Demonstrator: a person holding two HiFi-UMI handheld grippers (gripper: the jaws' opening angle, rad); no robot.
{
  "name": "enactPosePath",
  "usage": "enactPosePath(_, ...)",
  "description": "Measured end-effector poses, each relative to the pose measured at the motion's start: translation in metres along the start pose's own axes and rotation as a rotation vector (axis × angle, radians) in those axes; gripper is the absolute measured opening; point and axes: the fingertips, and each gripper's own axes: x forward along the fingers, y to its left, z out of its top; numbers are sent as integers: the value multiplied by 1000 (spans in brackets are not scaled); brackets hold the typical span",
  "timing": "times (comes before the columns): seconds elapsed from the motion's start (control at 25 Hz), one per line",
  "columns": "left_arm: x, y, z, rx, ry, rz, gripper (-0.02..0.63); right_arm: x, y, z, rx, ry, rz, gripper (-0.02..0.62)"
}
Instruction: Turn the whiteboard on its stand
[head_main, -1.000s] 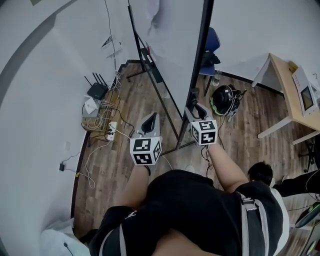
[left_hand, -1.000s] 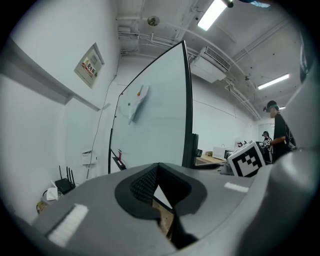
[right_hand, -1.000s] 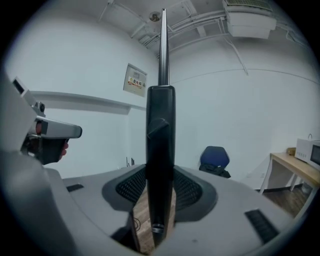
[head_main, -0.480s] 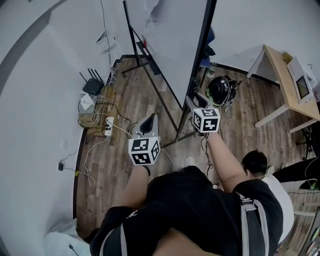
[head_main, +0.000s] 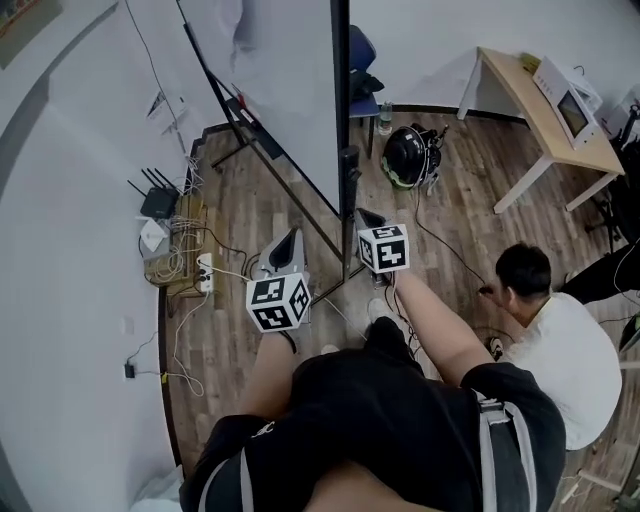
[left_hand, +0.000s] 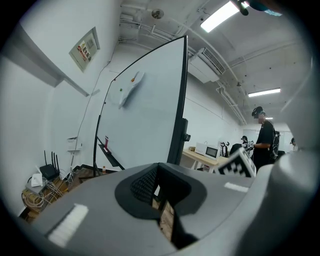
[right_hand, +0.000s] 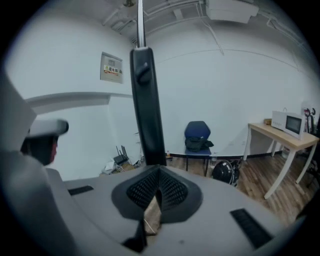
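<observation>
The whiteboard (head_main: 290, 90) stands nearly edge-on at the top of the head view, its white face toward the left. In the left gripper view the whiteboard (left_hand: 145, 115) fills the middle. Its black stand post (head_main: 347, 190) rises just ahead of my right gripper (head_main: 368, 214). In the right gripper view the stand post (right_hand: 147, 115) sits straight beyond the right gripper (right_hand: 159, 172), whose jaws are shut with nothing between them. My left gripper (head_main: 288, 240) hangs lower left of the board's frame, apart from it. The left gripper (left_hand: 157, 172) looks shut and holds nothing.
A person (head_main: 545, 310) sits on the floor at right. A black helmet (head_main: 408, 155) and a blue chair (right_hand: 197, 137) stand behind the board. A desk (head_main: 540, 110) is at upper right. Routers and cables (head_main: 165, 230) lie along the left wall. Another person (left_hand: 262, 135) stands farther off.
The board's black edge has swung from leaning right to straight up in the head view. Both grippers shifted left. The right gripper's fingers have closed. More of the seated person shows.
</observation>
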Motion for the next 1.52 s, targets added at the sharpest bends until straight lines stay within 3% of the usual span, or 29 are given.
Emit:
enactPosePath(0.08, 0, -10, -4, 10, 15, -23, 9, -15, -10, -46, 34, 47, -37, 3)
enactPosePath(0.16, 4, -16, -3, 23, 18, -43, 9, -31, -13, -54, 68, 22, -45, 3)
enactPosePath(0.6, 6, -52, 8, 55, -16, -126, 9, -87, 8, 14, 2, -186, -15, 3)
enactPosePath(1.08, -4, -66, 15, 77, -41, -167, 9, -155, 13, 63, 5, -403, -86, 3)
enactPosePath(1.52, 5, -71, 22, 106, -44, -194, 9, -154, 8, 65, 12, -401, -112, 3)
